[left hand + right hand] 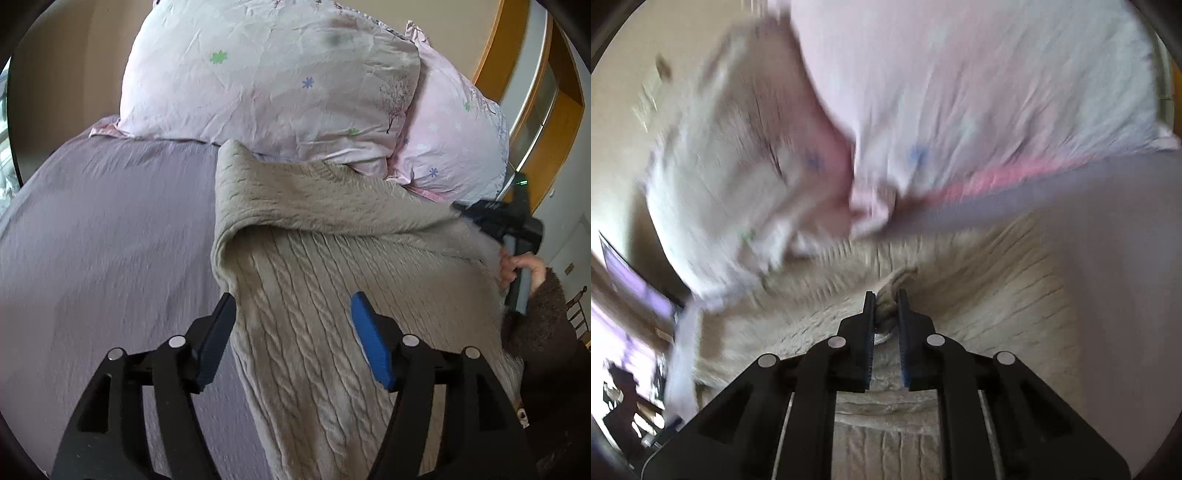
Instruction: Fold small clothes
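Observation:
A beige cable-knit sweater (317, 280) lies on the lilac bed sheet (110, 236), its far part folded over toward me. My left gripper (293, 317) is open above the sweater's left side, its blue pads (371, 343) spread wide and holding nothing. My right gripper (886, 306) is shut on a bunched fold of the sweater (979, 280). It also shows in the left wrist view (491, 218) at the sweater's right edge, held by a hand. The right wrist view is blurred.
Two pink-white floral pillows (280, 74) lean at the head of the bed, right behind the sweater; they also show in the right wrist view (960, 92). A beige wall and a wooden-framed window (535, 92) are on the right.

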`<state>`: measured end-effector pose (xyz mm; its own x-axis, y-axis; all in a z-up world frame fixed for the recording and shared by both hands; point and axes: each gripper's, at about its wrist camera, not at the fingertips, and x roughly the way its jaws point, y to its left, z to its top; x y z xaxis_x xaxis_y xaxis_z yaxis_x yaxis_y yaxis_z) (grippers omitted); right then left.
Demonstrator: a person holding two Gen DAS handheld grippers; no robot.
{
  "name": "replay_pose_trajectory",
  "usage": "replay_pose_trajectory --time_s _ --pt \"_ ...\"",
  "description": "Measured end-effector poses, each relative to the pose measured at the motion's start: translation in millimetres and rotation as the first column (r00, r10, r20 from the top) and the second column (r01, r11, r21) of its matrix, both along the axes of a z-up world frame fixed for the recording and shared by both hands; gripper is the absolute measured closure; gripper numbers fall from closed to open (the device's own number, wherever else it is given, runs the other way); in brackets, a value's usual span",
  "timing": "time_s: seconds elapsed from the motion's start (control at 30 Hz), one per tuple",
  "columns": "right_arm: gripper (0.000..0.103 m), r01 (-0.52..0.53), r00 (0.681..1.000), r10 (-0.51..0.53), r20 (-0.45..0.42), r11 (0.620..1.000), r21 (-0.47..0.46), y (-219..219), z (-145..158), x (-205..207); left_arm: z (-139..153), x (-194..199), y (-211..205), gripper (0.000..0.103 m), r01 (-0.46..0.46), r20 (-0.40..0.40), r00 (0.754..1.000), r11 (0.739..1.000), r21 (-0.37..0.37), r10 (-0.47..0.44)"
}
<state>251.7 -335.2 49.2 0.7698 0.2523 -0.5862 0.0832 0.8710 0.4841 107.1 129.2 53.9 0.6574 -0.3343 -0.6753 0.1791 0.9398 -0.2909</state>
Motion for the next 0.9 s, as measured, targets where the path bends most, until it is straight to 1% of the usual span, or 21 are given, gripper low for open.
replay_pose_trajectory --time_s 0.07,0.1,0.13,0.17,0.23,0.27,0.3,0.33,0.37,0.43,0.47,0.5,0.57,0.67,0.73,0.8,0.83,0.9 --pt "0.091 0.109 0.994 -0.107 0.032 0.993 -0.048 -14.1 11.0 -22.2 -1.4 -6.7 1.1 0.035 0.008 -0.003 1.0 1.0 0.001 -0.008" --pt "0.091 0.158 0.987 -0.157 0.02 0.985 -0.074 -20.8 9.8 -30.4 -2.3 -8.6 -0.5 0.034 0.015 -0.004 1.0 1.0 0.003 -0.015" --pt "0.09 0.179 0.984 -0.18 -0.001 0.979 -0.098 -24.7 6.8 -32.9 -3.8 -11.2 -2.2 0.034 0.024 -0.007 1.0 1.0 0.005 -0.024" --pt "0.088 0.185 0.98 -0.193 -0.057 0.975 -0.127 -29.1 -1.1 -36.0 -5.5 -13.2 -3.7 0.033 0.032 -0.014 0.999 0.999 0.007 -0.032" --pt "0.082 0.182 0.973 -0.193 -0.125 0.979 -0.092 -37.1 -9.7 -46.6 -8.1 -18.4 -5.0 0.033 0.037 -0.028 0.999 0.999 0.015 -0.036" --pt "0.067 0.172 0.976 -0.178 -0.127 0.984 -0.055 -41.8 -12.4 -59.9 -9.7 -24.6 -5.0 0.033 0.043 -0.036 0.998 0.999 0.017 -0.042" --pt "0.047 0.156 0.981 -0.159 -0.109 0.987 -0.038 -44.7 -12.0 -75.8 -10.3 -28.5 -4.0 0.033 0.045 -0.04 0.998 0.999 0.016 -0.044" --pt "0.041 0.141 0.986 -0.144 -0.087 0.989 -0.04 -45.2 -11.0 -89.7 -11.3 -34.2 -2.6 0.032 0.047 -0.046 0.998 0.999 0.014 -0.047" --pt "0.04 0.117 0.991 -0.12 -0.067 0.992 -0.054 -44.3 -9.3 -106.2 -13.0 -41.2 -0.4 0.032 0.051 -0.054 0.997 0.999 0.007 -0.05" --pt "0.041 0.072 0.995 -0.076 -0.065 0.996 -0.06 -42.2 -13.8 -133.7 -16.5 -51.3 3.3 0.032 0.052 -0.071 0.996 0.999 -0.012 -0.053" --pt "0.042 0.045 0.996 -0.049 -0.079 0.998 -0.05 -42.7 -19.9 -147.3 -19.9 -59.3 5.4 0.032 0.055 -0.088 0.994 0.998 -0.027 -0.057" --pt "0.05 0.031 0.995 -0.034 -0.091 0.999 -0.038 -44.1 -26.1 -157.4 -21.6 -63.4 6.1 0.032 0.057 -0.095 0.994 0.998 -0.034 -0.06" --pt "0.061 0.009 0.992 -0.01 -0.123 1.0 -0.006 -47.5 -38.3 -179.3 -25.5 -75.6 6.3 0.032 0.065 -0.105 0.992 0.996 -0.053 -0.07" --pt "0.063 0.014 0.989 -0.011 -0.149 1.0 0.014 -50.0 -51.6 -208.2 -28.3 -91.7 4.9 0.032 0.077 -0.104 0.991 0.995 -0.067 -0.083" --pt "0.067 0.008 0.987 -0.001 -0.163 0.999 0.039 -49.2 -60.5 -226.9 -28.3 -99.5 3.1 0.032 0.085 -0.104 0.99 0.994 -0.072 -0.093" --pt "0.072 -0.009 0.989 0.019 -0.147 0.998 0.067 -46.2 -64.0 -239.4 -28.6 -108.1 1.0 0.034 0.093 -0.105 0.989 0.993 -0.07 -0.1" --pt "0.074 -0.032 0.989 0.045 -0.138 0.995 0.095 -43.6 -66.0 -248.3 -28.8 -111.9 -0.3 0.038 0.096 -0.105 0.989 0.993 -0.063 -0.102" --pt "0.084 -0.08 0.986 0.101 -0.133 0.985 0.155 -37.4 -71.3 -257.2 -29.6 -119.3 -3.9 0.051 0.094 -0.105 0.99 0.995 -0.031 -0.097"
